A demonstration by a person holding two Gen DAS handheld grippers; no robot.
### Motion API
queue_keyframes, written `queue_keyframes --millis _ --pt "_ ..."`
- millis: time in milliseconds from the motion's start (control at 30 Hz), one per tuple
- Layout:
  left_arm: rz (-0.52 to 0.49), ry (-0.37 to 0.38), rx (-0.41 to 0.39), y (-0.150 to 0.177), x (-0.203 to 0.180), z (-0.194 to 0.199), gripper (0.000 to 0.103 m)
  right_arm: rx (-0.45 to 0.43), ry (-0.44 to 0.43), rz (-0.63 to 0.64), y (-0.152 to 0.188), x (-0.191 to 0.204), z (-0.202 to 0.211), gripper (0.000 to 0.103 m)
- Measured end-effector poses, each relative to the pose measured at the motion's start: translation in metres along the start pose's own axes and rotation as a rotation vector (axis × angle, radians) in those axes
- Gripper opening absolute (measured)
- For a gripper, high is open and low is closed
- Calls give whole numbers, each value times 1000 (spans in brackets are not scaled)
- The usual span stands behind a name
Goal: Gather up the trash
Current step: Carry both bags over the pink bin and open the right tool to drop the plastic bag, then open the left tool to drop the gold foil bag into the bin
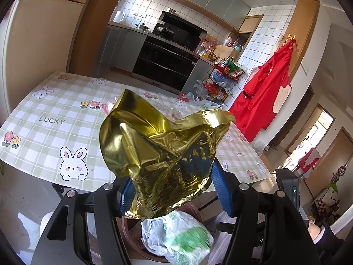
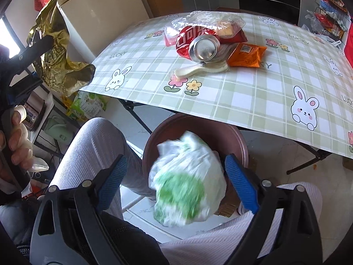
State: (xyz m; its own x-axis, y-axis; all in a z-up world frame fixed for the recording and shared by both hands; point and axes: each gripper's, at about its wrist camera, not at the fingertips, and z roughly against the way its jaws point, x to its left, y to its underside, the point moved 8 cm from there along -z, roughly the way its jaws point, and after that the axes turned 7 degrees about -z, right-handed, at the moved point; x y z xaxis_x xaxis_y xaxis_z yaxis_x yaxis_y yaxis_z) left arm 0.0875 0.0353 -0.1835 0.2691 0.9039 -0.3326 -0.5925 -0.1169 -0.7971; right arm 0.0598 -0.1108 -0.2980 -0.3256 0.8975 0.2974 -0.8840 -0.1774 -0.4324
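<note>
1. While the right gripper [image 2: 176, 174] hangs over the brown bin [image 2: 239, 141] with its blue jaws spread wide, the white-and-green plastic bag [image 2: 187, 183] sits between them without either pad pressing on it; its blur suggests it is dropping free into the bin.
2. To finish this step well, keep the jaws apart and centred over the bin's mouth until the bag settles inside, so that none of it catches on the rim.
3. The left gripper [image 1: 174, 190] is clamped on a crumpled gold foil wrapper [image 1: 163, 152], held up in the air beside the table [image 1: 33, 132], above the bin and well clear of it.
4. That wrapper likely goes in next: bring it over the bin's mouth before letting go, since foil this light may drift or spring sideways.
5. The bag looks thin, soft and balled up, with a green print on white film; it should crush down easily and leave room.
6. The foil is shiny, stiff-creased and torn open at the top, its lower end bunched between the blue pads.
7. More trash waits on the checked tablecloth: a crushed red can [image 2: 196, 42], an orange packet [image 2: 247, 55], a clear plastic wrapper [image 2: 211, 19] and a pale spoon-like piece [image 2: 194, 70], all touching in one heap near the table's far side.
</note>
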Motion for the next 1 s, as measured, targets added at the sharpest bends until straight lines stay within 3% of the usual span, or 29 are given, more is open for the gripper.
queue_keyframes --millis 133,333,467,633,800,1000 --pt "-1 2 6 2 0 -1 61 -106 35 -27 -15 -7 18 97" --pt "10 28 63 11 -3 -12 63 -305 81 -144 -42 -35 57 97" --pt "-22 62 125 24 -15 -27 64 -389 97 -223 -50 -60 76 97" --pt "-86 110 190 31 -38 -51 66 -421 113 -273 -50 -81 87 97" --pt "-117 164 239 41 -55 -67 82 -417 117 -296 -45 -89 84 97" --pt "-49 93 233 45 -33 -68 89 -386 109 -300 -37 -85 69 97"
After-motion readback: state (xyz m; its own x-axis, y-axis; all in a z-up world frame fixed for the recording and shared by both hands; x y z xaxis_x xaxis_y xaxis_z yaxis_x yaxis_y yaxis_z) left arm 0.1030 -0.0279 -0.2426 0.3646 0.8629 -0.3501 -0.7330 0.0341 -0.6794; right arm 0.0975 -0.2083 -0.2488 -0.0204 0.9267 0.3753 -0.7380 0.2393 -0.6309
